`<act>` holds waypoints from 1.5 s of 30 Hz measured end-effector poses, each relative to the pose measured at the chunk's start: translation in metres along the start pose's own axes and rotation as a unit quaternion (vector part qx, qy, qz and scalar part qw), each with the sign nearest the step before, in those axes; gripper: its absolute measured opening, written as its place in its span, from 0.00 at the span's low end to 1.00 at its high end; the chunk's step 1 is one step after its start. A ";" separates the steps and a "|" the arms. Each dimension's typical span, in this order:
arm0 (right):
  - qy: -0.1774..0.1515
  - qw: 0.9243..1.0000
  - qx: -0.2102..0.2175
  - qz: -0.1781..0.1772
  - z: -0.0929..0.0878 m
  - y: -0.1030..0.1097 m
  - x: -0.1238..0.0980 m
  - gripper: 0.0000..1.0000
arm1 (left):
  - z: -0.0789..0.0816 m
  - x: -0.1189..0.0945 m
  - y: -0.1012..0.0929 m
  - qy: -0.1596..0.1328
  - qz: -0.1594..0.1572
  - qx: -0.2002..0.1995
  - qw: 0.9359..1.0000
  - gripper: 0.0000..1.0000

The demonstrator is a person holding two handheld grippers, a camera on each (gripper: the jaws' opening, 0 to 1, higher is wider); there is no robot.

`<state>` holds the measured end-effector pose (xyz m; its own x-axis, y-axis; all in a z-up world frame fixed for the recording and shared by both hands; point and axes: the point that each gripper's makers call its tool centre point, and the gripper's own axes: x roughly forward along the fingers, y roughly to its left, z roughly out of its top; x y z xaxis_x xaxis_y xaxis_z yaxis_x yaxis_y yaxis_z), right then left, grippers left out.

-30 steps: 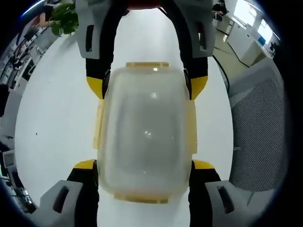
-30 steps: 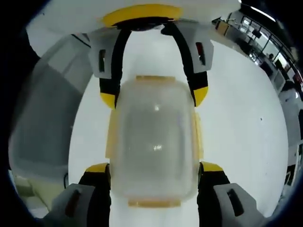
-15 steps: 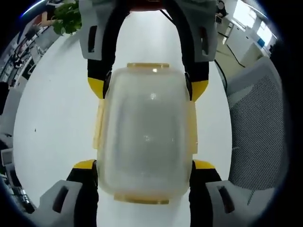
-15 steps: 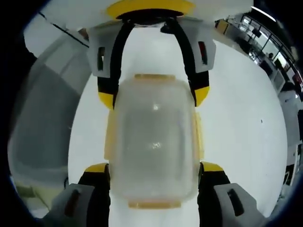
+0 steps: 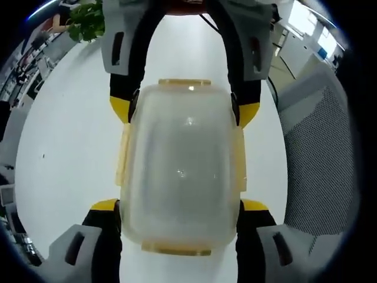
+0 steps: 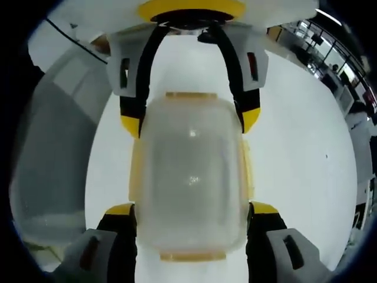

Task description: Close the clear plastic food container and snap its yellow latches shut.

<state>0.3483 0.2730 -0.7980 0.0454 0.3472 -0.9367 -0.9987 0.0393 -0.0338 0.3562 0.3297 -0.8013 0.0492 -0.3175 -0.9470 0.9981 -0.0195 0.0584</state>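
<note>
Container (image 5: 179, 171) sitting on white table (image 5: 65, 147), clamped end-to-end: left gripper (image 5: 179, 203) and right gripper (image 6: 191, 206) both gripping its sides. Probably light, stiff, slick plastic; best taking hold at yellow latches (image 5: 238, 159).

Office: mesh chair (image 5: 321, 159), desks (image 6: 321, 47)

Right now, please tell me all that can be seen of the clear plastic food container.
The clear plastic food container is a cloudy, rounded rectangular box with yellow latches along its edges. It is seen from a broad face, above a white table. The left claw and the right claw flank it at opposite ends, yellow tips against its sides. Whether the latches are snapped cannot be told.
</note>
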 end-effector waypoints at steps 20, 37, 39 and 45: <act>0.006 1.000 0.008 -0.003 0.041 -0.003 0.018 0.77 | -0.041 -0.012 0.004 -0.005 -0.002 0.000 1.000 0.81; 0.007 1.000 0.011 -0.004 0.065 -0.002 0.027 0.78 | -0.066 -0.021 0.004 -0.021 -0.003 -0.004 1.000 0.82; 0.011 1.000 0.010 -0.003 0.068 -0.002 0.029 0.78 | -0.069 -0.022 0.003 -0.025 -0.003 -0.006 1.000 0.82; 0.015 1.000 0.013 -0.003 0.078 -0.001 0.034 0.79 | -0.079 -0.024 0.004 -0.024 -0.007 -0.003 1.000 0.82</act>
<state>0.3533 0.3575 -0.8028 0.0509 0.3178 -0.9468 -0.9974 0.0654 -0.0317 0.3622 0.4117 -0.8035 0.0334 -0.3620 -0.9316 0.9989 -0.0187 0.0431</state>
